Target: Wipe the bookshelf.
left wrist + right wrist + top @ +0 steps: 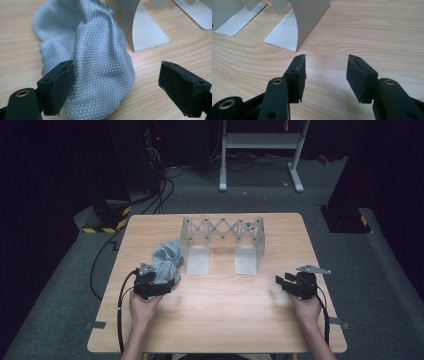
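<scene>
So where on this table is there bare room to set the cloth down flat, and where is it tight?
The widest bare wood lies between the left gripper and the right gripper, in front of the metal rack and its two feet. The table's right edge strip beyond the rack is also free. It is crowded at the left, where the grey cloth sits bunched against the rack's left foot.

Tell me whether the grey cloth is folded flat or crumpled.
Crumpled. The grey cloth sits bunched in a rumpled heap on the table, beside the metal rack, with no neat folds.
</scene>
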`<state>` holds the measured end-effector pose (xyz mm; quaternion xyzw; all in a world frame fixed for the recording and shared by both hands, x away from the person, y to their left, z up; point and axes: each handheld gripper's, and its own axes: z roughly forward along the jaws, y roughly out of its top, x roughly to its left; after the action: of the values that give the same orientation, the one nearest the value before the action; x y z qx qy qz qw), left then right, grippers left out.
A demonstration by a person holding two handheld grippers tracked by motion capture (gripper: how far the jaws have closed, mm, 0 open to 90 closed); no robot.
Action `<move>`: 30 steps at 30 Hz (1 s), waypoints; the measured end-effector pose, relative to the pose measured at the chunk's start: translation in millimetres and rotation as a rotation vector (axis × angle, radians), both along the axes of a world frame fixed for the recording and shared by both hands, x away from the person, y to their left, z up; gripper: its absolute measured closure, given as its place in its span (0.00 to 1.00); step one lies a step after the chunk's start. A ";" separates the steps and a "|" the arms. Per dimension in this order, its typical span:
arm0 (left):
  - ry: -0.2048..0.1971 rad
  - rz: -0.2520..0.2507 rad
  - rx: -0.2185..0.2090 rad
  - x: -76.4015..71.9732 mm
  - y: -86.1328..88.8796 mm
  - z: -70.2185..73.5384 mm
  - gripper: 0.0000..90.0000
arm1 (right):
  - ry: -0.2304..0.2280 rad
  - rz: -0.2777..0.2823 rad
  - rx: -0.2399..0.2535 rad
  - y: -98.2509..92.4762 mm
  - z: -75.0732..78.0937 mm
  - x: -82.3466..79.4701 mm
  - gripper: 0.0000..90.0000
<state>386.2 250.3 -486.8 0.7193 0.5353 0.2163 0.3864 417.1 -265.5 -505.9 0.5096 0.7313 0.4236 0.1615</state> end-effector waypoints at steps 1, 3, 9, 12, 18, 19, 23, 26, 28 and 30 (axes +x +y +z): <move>-0.008 0.016 0.008 -0.5 2.2 2.5 0.13 | 0.001 -0.002 0.001 -0.1 0.5 -0.5 0.56; -0.004 0.039 0.016 -1.1 6.0 3.3 0.12 | -0.006 -0.003 -0.004 -1.1 1.0 -0.8 0.56; 0.048 0.058 0.038 8.6 12.5 -10.7 0.02 | 0.008 -0.005 -0.014 -0.1 -4.1 1.4 0.56; -0.033 0.018 -0.010 12.9 6.7 -8.0 0.03 | 0.019 -0.001 -0.010 1.6 -7.1 2.8 0.56; -0.069 -0.010 -0.006 28.8 -9.5 7.5 0.07 | 0.020 0.005 -0.006 3.3 -8.6 3.2 0.56; -0.085 -0.018 -0.010 26.7 -12.4 9.8 0.07 | 0.017 0.004 -0.006 2.3 -8.1 2.4 0.56; -0.096 -0.056 -0.023 14.8 -19.9 12.8 0.11 | 0.015 -0.001 -0.004 -1.2 -7.1 -1.9 0.56; -0.094 -0.080 -0.038 5.6 -25.0 12.0 0.13 | 0.011 0.003 -0.010 -2.2 -6.3 -5.8 0.56; -0.094 -0.096 -0.043 -0.2 -29.5 10.9 0.15 | 0.007 0.005 -0.007 -2.4 -5.1 -9.5 0.56; -0.089 -0.109 -0.045 -5.8 -33.9 8.9 0.16 | 0.002 0.007 -0.006 -2.4 -4.2 -13.6 0.55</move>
<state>380.4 216.3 -478.0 0.7281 0.4822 0.2148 0.4372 403.5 -267.9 -510.1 0.5070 0.7346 0.4213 0.1606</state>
